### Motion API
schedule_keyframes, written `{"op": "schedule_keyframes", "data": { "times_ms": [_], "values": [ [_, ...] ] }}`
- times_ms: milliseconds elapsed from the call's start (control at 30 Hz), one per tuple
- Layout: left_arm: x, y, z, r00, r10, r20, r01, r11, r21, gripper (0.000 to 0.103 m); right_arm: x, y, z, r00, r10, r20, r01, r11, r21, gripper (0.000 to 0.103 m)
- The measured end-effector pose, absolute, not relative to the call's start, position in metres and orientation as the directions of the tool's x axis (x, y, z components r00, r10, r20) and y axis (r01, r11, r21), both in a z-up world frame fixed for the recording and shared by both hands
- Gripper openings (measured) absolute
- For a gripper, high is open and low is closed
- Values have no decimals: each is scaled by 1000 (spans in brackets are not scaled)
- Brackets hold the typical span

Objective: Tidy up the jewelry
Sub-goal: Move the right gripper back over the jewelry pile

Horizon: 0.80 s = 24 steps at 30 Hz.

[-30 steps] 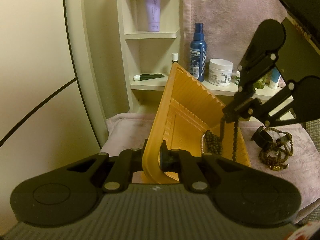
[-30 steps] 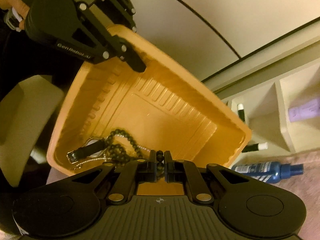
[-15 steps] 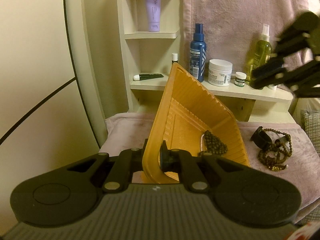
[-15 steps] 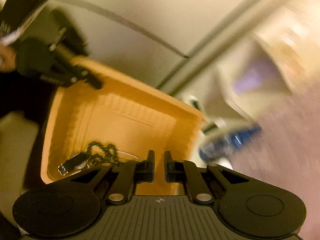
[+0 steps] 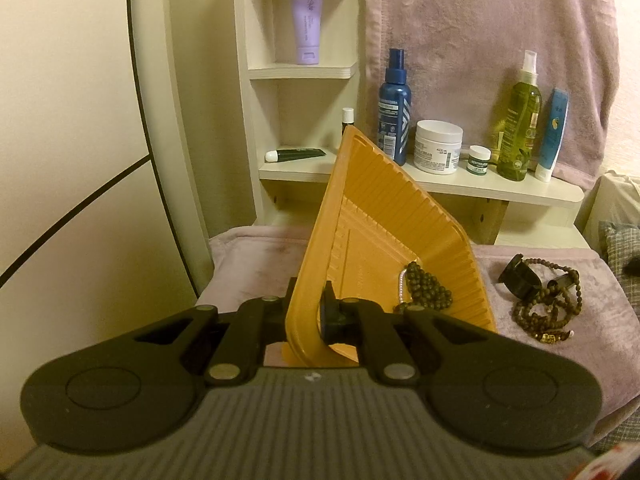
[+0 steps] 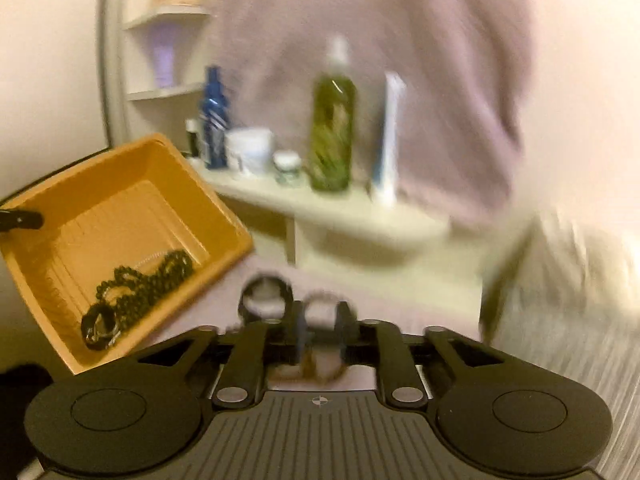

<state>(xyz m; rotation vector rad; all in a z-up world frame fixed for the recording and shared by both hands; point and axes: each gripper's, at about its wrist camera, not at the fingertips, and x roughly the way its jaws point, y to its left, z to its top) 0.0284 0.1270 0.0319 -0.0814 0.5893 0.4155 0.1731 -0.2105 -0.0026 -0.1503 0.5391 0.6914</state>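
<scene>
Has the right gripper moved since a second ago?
Yes. The right gripper has left the orange tray, now at lower left of its view, and swung right toward the jewelry on the towel, facing the shelf bottles.

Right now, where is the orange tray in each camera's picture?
Left wrist view: the orange tray stands tilted in the middle, its rim pinched by the left gripper.
Right wrist view: the tray sits at the left, tilted, with dark beads inside; the view is blurred.
Shared landmark: the blue spray bottle on the shelf behind the tray.
</scene>
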Motion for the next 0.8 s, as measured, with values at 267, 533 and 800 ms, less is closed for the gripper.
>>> {"op": "schedule_keyframes", "data": {
  "times_ms": [267,533,800],
  "values": [
    [30,126,33,747,359,-560,-402,914,49,7,154,-212,-53,614,574,-542,-594,788,161,36],
    [31,125,34,744,365,-560,-402,914,61,7,158,-198,-79,580,602,-549,-670,735,99,35],
    [32,123,34,742,369,-560,-401,913,70,7,172,-184,-97,537,615,-578,-735,677,37,33]
  ]
}}
